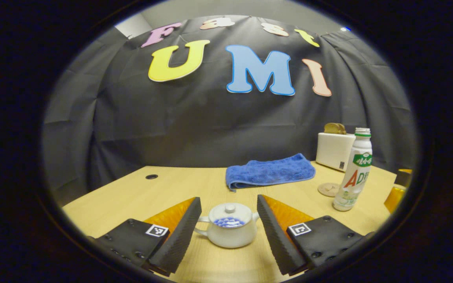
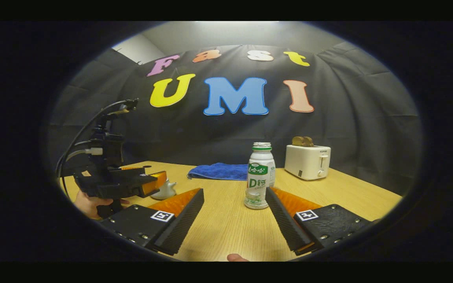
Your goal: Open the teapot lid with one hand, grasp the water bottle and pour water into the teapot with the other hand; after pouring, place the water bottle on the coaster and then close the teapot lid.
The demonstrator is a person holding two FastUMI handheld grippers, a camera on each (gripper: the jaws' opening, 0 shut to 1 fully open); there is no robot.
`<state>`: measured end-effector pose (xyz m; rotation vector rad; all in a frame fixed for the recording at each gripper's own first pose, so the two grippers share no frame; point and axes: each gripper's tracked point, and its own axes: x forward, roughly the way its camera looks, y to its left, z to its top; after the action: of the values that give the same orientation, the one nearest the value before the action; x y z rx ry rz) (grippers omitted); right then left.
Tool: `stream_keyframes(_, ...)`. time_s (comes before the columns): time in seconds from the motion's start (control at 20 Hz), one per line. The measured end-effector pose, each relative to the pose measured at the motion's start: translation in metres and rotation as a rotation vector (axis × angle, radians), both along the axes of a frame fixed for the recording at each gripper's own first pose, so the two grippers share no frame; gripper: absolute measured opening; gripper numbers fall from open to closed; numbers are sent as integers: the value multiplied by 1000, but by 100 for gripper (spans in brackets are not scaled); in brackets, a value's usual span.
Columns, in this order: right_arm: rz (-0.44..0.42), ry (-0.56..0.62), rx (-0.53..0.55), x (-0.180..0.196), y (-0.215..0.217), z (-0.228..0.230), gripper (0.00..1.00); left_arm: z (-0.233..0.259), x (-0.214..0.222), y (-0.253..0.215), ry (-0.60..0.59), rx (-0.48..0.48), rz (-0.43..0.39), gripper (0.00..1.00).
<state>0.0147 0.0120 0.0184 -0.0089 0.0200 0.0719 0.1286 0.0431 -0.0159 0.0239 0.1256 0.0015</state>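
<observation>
Teapot (image 1: 228, 230), white with its lid (image 1: 230, 214) on, sits between the wide-spread fingers of the left gripper (image 1: 229, 212), untouched. Water bottle (image 1: 354, 169) stands at 3 o'clock from it on the wooden table (image 1: 179, 188), the round coaster (image 1: 328, 189) just beside its base. Right gripper (image 2: 234, 196), jaws wide, frames the bottle from behind, its right finger just beside the bottle's base. Blue towel (image 1: 269, 171) lies at 12 o'clock, white toaster (image 2: 307, 161) farther back.

Coaster (image 1: 328, 189) between bottle (image 1: 354, 170) and towel (image 1: 269, 171)
</observation>
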Motion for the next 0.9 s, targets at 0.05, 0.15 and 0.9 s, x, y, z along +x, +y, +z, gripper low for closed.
stream_keyframes(0.05, -2, 4, 2, 2, -2, -1, 97, -1, 4, -1, -6, -3, -1, 97)
stream_keyframes(0.15, -7, 13, 7, 5, -4, -3, 97, -5, 14, 2, -3, -7, 14, 95)
stream_keyframes(0.9, -17, 7, 24, 14, -22, -3, 97, 17, 29, 2, -37, -4, -43, 18)
